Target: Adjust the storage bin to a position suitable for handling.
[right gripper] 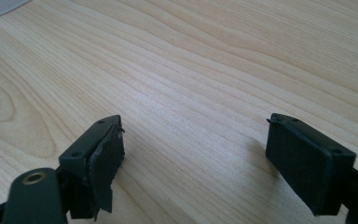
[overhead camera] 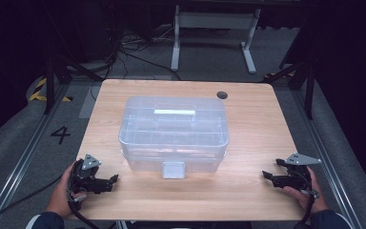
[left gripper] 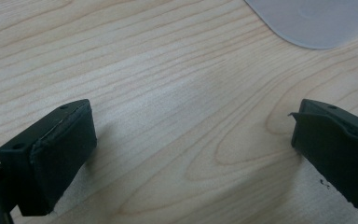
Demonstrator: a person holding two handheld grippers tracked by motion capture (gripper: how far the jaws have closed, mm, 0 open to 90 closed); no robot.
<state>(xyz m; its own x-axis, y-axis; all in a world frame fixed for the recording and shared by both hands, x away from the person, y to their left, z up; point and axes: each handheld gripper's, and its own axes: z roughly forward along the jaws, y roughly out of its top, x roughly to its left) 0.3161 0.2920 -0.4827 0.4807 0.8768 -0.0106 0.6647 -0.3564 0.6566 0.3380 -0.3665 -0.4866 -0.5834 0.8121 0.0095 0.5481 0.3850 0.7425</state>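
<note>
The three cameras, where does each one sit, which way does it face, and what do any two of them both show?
High view: above the person's side, looking forward and down on the table and clear lidded box; both hands show, with the left gripper and right gripper.
Left gripper view: rides the left gripper, looking along its open jaws at bare wood; a box corner shows top right.
Right gripper view: rides the right gripper, jaws open over wood.
Shared: all show the tabletop; the high and left gripper views share the box.
</note>
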